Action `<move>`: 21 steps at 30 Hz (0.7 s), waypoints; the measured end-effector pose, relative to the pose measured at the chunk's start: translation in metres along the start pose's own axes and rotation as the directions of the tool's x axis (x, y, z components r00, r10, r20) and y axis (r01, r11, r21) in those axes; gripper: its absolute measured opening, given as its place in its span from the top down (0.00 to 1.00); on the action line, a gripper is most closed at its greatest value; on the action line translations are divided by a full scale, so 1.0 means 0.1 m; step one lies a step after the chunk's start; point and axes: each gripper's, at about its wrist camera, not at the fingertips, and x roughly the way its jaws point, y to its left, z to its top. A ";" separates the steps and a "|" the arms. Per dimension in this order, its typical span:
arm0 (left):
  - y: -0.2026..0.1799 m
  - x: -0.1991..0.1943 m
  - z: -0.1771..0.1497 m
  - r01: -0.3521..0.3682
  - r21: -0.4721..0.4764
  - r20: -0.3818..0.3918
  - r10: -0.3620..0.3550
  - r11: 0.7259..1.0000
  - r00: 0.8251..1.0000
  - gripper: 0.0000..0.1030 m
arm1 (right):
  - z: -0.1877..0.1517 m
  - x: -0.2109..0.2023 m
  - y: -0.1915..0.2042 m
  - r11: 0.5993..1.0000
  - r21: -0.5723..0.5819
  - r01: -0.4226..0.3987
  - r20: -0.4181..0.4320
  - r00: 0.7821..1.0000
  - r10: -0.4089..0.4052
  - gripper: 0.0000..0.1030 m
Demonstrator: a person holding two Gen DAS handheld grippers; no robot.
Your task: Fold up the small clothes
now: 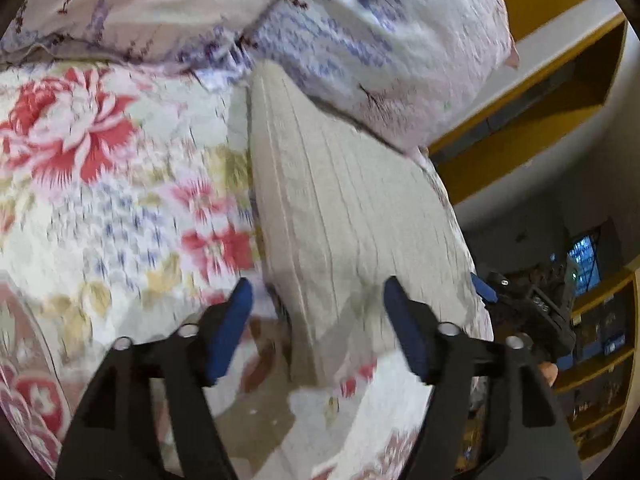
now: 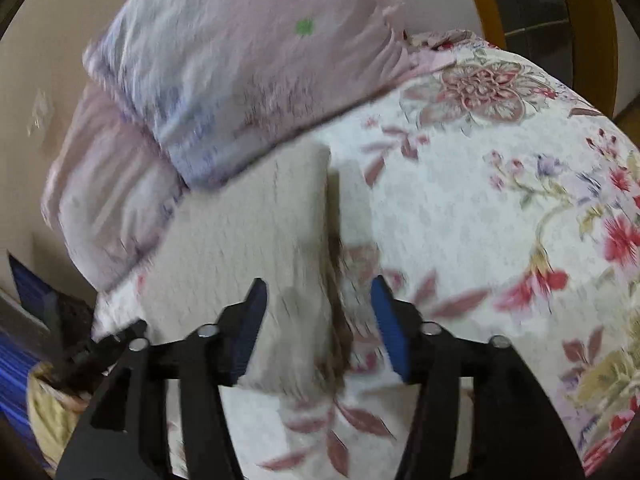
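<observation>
A beige ribbed garment [image 1: 340,208] lies folded in a long strip on the floral bedspread [image 1: 112,200]. My left gripper [image 1: 318,292] is open and empty, just above the garment's near end. In the right wrist view the same garment [image 2: 256,232] lies under and ahead of my right gripper [image 2: 318,292], which is open and empty, its jaws either side of the garment's right edge. The right gripper also shows at the right edge of the left wrist view [image 1: 532,304].
Pale lilac pillows [image 1: 360,32] lie at the head of the bed, touching the garment's far end; they also show in the right wrist view [image 2: 240,64]. The bedspread [image 2: 500,220] spreads to the right. Wooden shelving [image 1: 560,92] stands beyond the bed edge.
</observation>
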 end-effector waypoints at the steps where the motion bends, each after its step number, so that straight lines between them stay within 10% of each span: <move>1: 0.02 0.03 0.05 -0.016 -0.006 -0.001 0.016 1.000 1.000 0.25 | 0.06 0.05 -0.01 1.000 0.022 -0.013 0.000 1.000 0.013 0.44; 11: -0.30 0.34 0.41 -0.302 0.146 0.076 0.294 0.942 0.953 0.16 | 0.44 0.73 -0.11 0.986 0.167 -0.027 -0.063 0.997 0.037 0.49; 21: -0.30 0.43 0.41 -0.348 0.185 0.100 0.335 0.919 0.937 0.14 | 0.45 0.74 0.16 1.000 0.004 0.009 0.021 1.000 -0.009 0.91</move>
